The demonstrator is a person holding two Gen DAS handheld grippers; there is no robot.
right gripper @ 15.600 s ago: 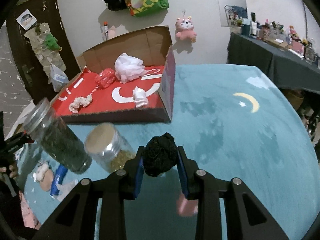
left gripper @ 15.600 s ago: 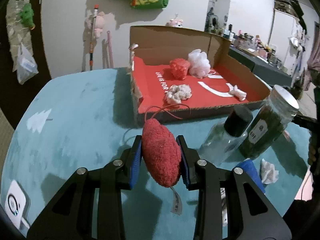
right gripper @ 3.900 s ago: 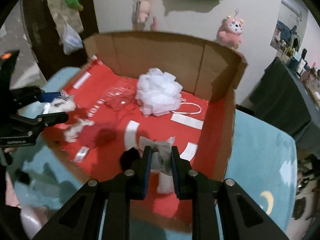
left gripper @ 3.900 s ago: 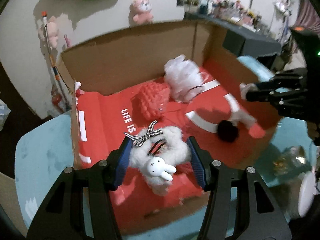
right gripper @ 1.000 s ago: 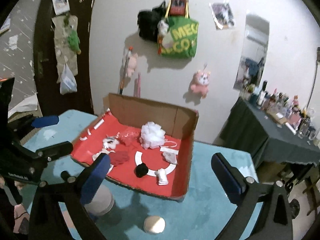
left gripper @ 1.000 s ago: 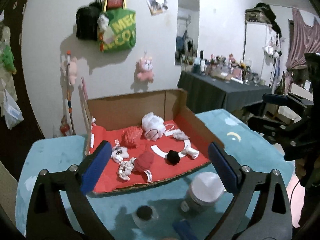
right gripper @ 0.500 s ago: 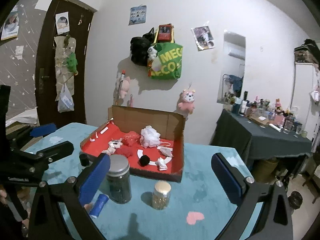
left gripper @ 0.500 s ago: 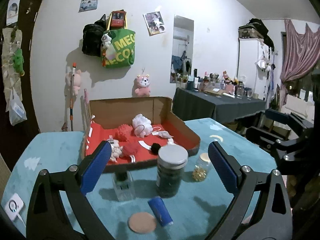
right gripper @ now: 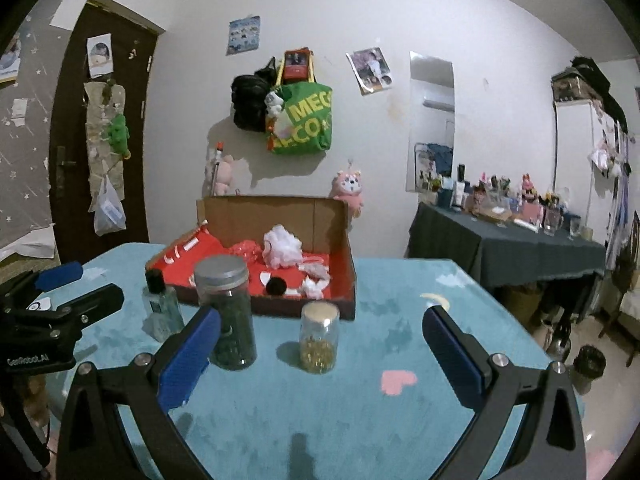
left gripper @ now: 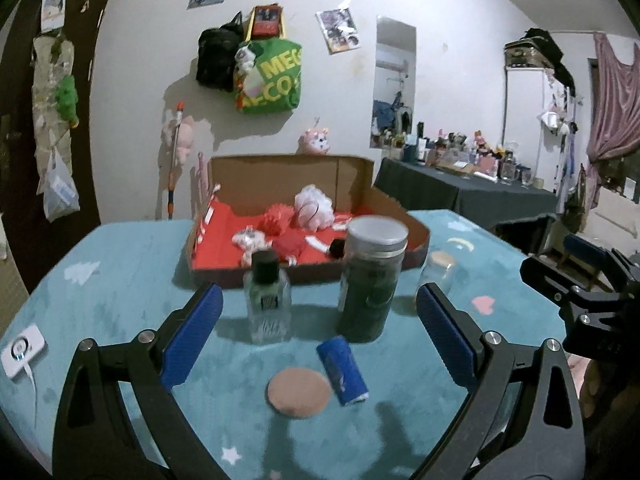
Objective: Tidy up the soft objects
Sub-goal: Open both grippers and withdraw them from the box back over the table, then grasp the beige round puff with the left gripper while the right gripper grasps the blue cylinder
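Now both tongs hang above the teal table (right gripper: 400,336) with jaws spread wide and nothing between them: the left gripper (left gripper: 320,324) and the right gripper (right gripper: 320,342). Farther back stands the cardboard box (right gripper: 332,224) with its red floor, and the soft things lie inside it: a white pouf (right gripper: 282,246), a red knit ball (left gripper: 278,214), a black pompom (right gripper: 276,286), a white plush (left gripper: 250,240). Near the box's front edge stand a tall jar (left gripper: 374,276), a small bottle (left gripper: 268,300) and a short jar (right gripper: 319,338); a blue tube (left gripper: 342,368) and a round pad (left gripper: 299,392) lie nearer the left gripper
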